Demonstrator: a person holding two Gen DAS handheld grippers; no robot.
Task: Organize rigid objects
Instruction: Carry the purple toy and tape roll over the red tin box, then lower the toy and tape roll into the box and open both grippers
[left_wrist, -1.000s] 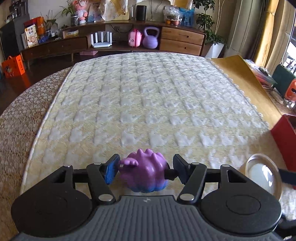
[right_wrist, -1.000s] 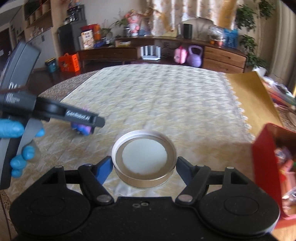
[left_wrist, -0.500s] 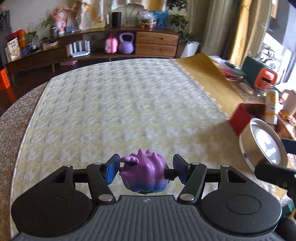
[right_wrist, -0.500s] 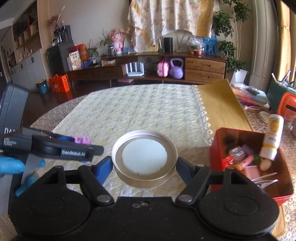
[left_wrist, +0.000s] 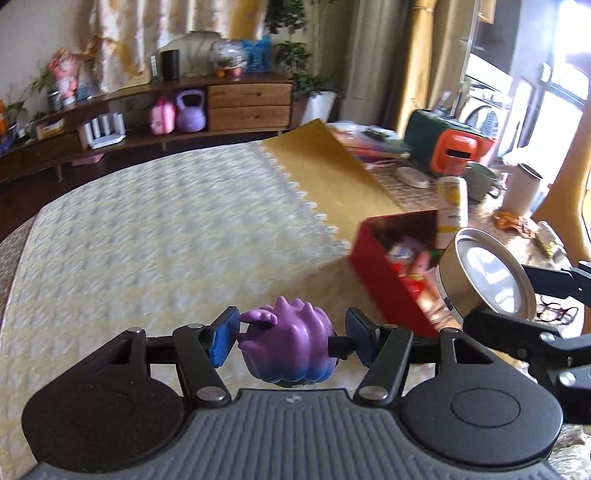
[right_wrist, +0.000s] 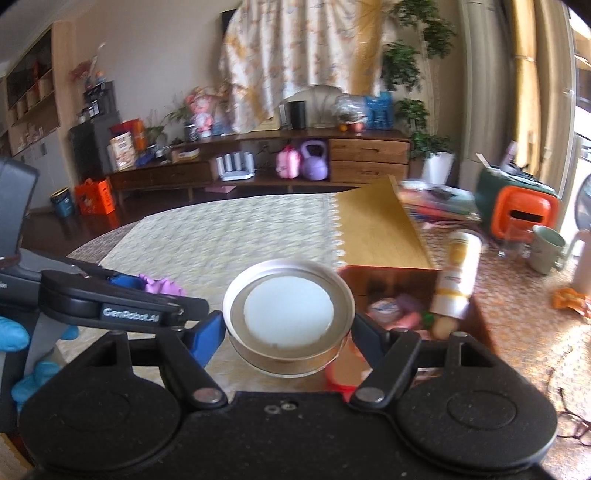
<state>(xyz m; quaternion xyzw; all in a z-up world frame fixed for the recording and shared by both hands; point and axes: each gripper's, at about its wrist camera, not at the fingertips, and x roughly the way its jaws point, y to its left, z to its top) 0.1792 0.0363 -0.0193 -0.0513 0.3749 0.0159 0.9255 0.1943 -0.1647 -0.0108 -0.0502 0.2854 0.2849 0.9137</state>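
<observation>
My left gripper (left_wrist: 288, 341) is shut on a purple spiky toy figure (left_wrist: 286, 343) and holds it above the quilted cloth. My right gripper (right_wrist: 288, 330) is shut on a round silver metal lid (right_wrist: 288, 314) with a white centre, lifted at the near left edge of the red box (right_wrist: 388, 284). In the left wrist view the lid (left_wrist: 484, 277) hangs over the right side of the red box (left_wrist: 384, 273). In the right wrist view the left gripper (right_wrist: 147, 291) sits to the left with the purple toy (right_wrist: 162, 286).
The red box holds several small items and a white and yellow bottle (right_wrist: 458, 273) leaning in it. A mug (right_wrist: 546, 249), an orange and green case (right_wrist: 517, 206) and glasses (left_wrist: 557, 314) lie to the right. A yellow mat (left_wrist: 325, 173) borders the quilted cloth (left_wrist: 147, 229).
Both grippers have swung right toward the red box, each still holding its object. The lid now sits at the box's edge, and the box looks closer in both views.
</observation>
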